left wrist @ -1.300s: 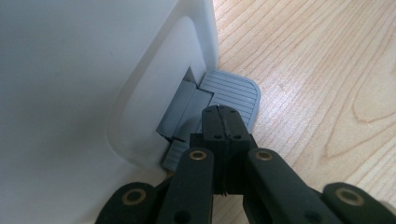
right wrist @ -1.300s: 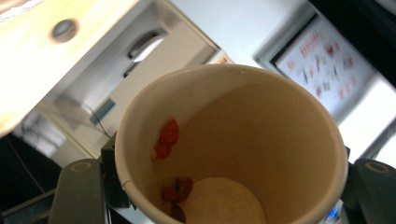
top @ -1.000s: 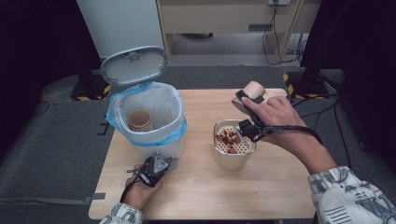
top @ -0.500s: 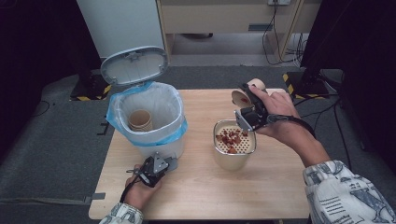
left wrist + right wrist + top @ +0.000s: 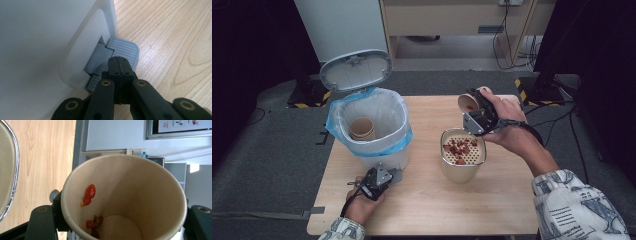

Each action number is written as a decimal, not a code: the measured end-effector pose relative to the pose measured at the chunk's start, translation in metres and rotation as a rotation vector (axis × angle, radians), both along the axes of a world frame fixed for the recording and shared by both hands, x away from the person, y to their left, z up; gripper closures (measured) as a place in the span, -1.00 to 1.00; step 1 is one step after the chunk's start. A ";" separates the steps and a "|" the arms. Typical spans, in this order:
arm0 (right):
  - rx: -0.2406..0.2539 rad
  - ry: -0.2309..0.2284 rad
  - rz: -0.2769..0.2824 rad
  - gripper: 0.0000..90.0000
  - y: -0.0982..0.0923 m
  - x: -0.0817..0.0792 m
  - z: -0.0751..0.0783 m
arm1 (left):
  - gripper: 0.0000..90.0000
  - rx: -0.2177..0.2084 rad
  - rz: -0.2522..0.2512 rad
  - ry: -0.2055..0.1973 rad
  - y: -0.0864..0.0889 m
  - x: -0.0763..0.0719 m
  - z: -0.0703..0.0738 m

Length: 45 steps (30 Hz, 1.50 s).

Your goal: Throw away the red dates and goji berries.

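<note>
High view: your right gripper [image 5: 473, 111] grasps the tan paper cup [image 5: 468, 102] by its wall, tipped on its side above the far rim of the beige strainer tub with red scraps on its perforated insert [image 5: 463, 159], mid-desk. Red bits cling inside the cup — tilt it away from the tub and they may drop on the pale wooden desk [image 5: 432, 200]. Your left gripper [image 5: 377, 181] rests at the foot of the white pedal bin lined with a blue plastic bag [image 5: 372, 127], near the desk's left edge, its grey lid [image 5: 356, 70] up.

Left gripper view: the black jaws are clenched with nothing between them, tips pressing the ribbed grey pedal [image 5: 125, 51]. The pedal is small and smooth-edged — slide off it and the lid could fall before the cup arrives.

Right gripper view: the cup's thin wall [image 5: 140, 185] is matte and soft; squeeze harder and it may buckle. Glossy red scraps [image 5: 88, 193] stick near its rim.
</note>
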State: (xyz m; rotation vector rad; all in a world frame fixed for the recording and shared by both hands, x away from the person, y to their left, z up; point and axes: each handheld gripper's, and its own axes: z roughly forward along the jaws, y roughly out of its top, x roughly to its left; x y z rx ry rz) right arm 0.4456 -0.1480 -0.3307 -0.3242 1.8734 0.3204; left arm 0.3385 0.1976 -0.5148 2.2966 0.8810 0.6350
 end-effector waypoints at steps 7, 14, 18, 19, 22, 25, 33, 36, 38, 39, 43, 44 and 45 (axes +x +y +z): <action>0.089 0.046 0.000 -0.36 0.000 0.002 0.003 | 1.00 0.000 0.000 0.000 0.000 0.000 0.000; 0.150 0.085 0.005 -0.36 0.003 0.005 0.004 | 1.00 0.000 0.000 0.000 0.000 0.000 0.000; 0.178 0.107 0.005 -0.37 0.004 0.006 0.003 | 1.00 0.000 -0.001 0.000 0.000 0.000 0.000; 0.184 0.109 0.005 -0.37 0.004 0.006 0.003 | 1.00 0.000 -0.001 0.000 0.000 0.000 0.000; 0.213 0.123 0.006 -0.37 0.005 0.007 0.003 | 1.00 -0.001 -0.001 0.000 0.000 0.000 0.000; 0.239 0.137 0.007 -0.37 0.004 0.008 0.004 | 1.00 0.001 -0.001 0.000 0.000 0.000 0.000; 0.337 0.177 0.012 -0.37 0.004 0.009 0.009 | 1.00 0.000 0.000 0.000 0.000 0.000 0.000; 0.372 0.195 0.019 -0.37 0.005 0.009 0.011 | 1.00 0.000 0.000 0.000 0.000 0.000 0.000; 0.402 0.211 0.024 -0.37 0.006 0.009 0.012 | 1.00 0.000 0.000 0.000 0.000 0.000 0.000; 0.410 0.216 0.025 -0.37 0.006 0.009 0.012 | 1.00 0.000 0.000 0.000 0.000 0.000 0.000; 0.438 0.240 0.031 -0.37 0.009 0.009 0.013 | 1.00 0.000 0.000 0.001 0.000 0.000 0.000; 0.456 0.248 0.032 -0.37 0.010 0.010 0.014 | 1.00 0.000 0.000 0.001 0.000 0.000 0.000; 0.464 0.253 0.033 -0.37 0.010 0.010 0.014 | 1.00 0.000 -0.001 0.001 0.000 0.000 0.000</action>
